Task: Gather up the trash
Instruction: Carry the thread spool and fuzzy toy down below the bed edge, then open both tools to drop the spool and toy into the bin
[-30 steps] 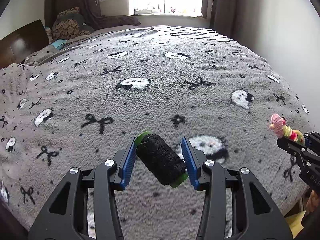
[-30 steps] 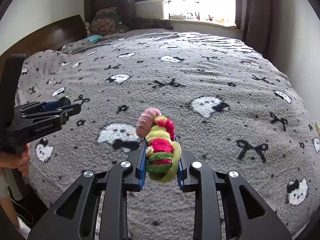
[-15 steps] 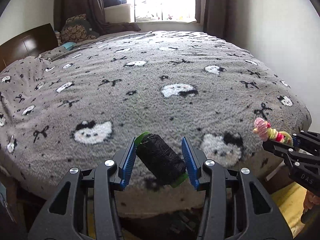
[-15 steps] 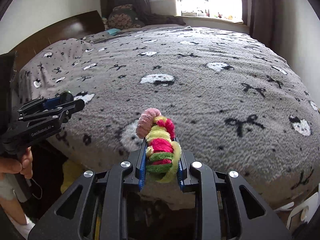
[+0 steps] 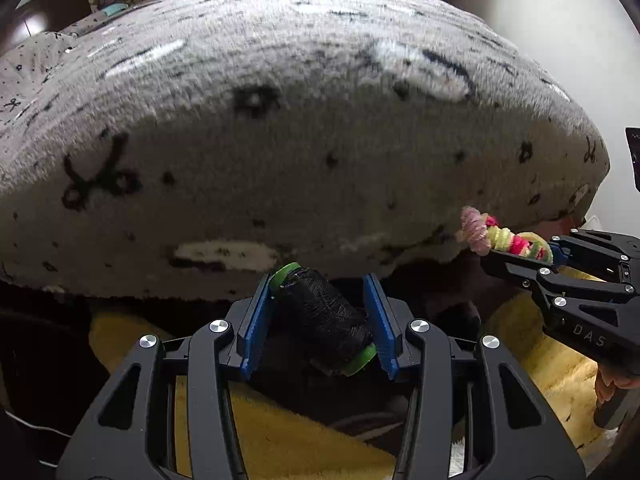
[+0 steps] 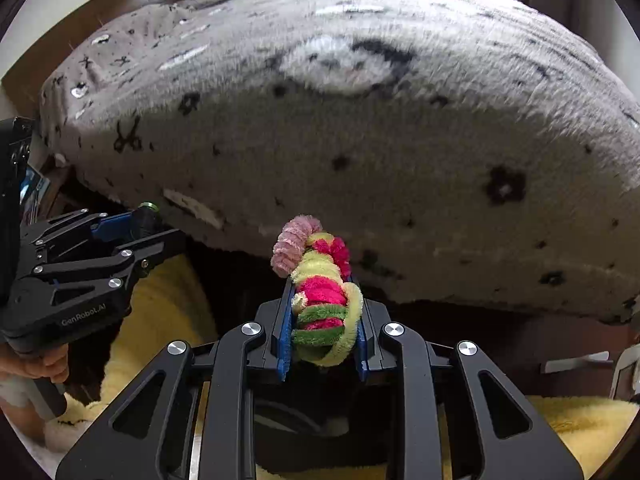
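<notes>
Holding a spool of black thread with green plastic ends point(image 5: 325, 320) slantwise, the left gripper point(image 5: 320, 322) presses its blue pads on the two ends only. The right gripper point(image 6: 322, 322) is closed tight on a fuzzy bundle of pink, yellow and green pipe cleaners point(image 6: 320, 292). Both items hang in front of the grey fleece blanket with black bows point(image 5: 280, 140), above a yellow fluffy rug point(image 5: 552, 364). I think the tilted spool may pivot and slip out, because only its rims are caught. No bin is clearly visible, so a release here may miss it.
</notes>
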Tool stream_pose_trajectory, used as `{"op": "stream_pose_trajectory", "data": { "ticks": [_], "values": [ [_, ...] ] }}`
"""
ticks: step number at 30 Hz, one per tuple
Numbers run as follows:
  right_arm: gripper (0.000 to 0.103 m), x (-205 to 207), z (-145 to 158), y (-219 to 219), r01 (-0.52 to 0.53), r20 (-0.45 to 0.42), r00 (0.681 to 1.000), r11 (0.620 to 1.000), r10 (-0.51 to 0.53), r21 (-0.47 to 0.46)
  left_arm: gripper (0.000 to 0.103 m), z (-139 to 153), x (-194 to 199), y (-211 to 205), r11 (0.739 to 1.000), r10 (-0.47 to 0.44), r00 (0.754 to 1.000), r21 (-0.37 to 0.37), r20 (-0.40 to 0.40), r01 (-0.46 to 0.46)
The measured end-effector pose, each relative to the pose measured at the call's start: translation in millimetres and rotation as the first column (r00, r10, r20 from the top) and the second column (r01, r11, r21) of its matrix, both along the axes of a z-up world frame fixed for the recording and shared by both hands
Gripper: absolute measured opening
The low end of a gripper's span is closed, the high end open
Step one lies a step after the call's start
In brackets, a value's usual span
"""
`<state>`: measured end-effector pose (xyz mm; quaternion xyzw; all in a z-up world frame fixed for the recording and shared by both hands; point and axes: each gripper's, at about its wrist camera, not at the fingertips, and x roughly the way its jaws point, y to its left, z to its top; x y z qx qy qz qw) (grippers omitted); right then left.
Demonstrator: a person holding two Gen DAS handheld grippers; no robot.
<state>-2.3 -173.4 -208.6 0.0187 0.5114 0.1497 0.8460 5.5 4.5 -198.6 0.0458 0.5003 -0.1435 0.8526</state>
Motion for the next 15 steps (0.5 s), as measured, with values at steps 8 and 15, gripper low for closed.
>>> {"op": "stream_pose_trajectory", "data": {
  "ticks": [8, 15],
  "values": [
    [0.025, 3.0, -54.6, 11.9, 0.002, -0.159, 0.987, 1.0, -0.006, -0.025, 0.043, -57.1, 2.8, -1.6, 0.999, -0.037, 0.986, 0.002, -0.16, 0.038],
    [0.025, 9.5, -76.0, 7.0, 0.022, -0.216, 0.976, 1.0, -0.024, -0.012, 0.043, -92.1, 7.8, -9.9, 0.997, -0.074, 0.963, 0.014, -0.26, 0.08]
  ]
}}
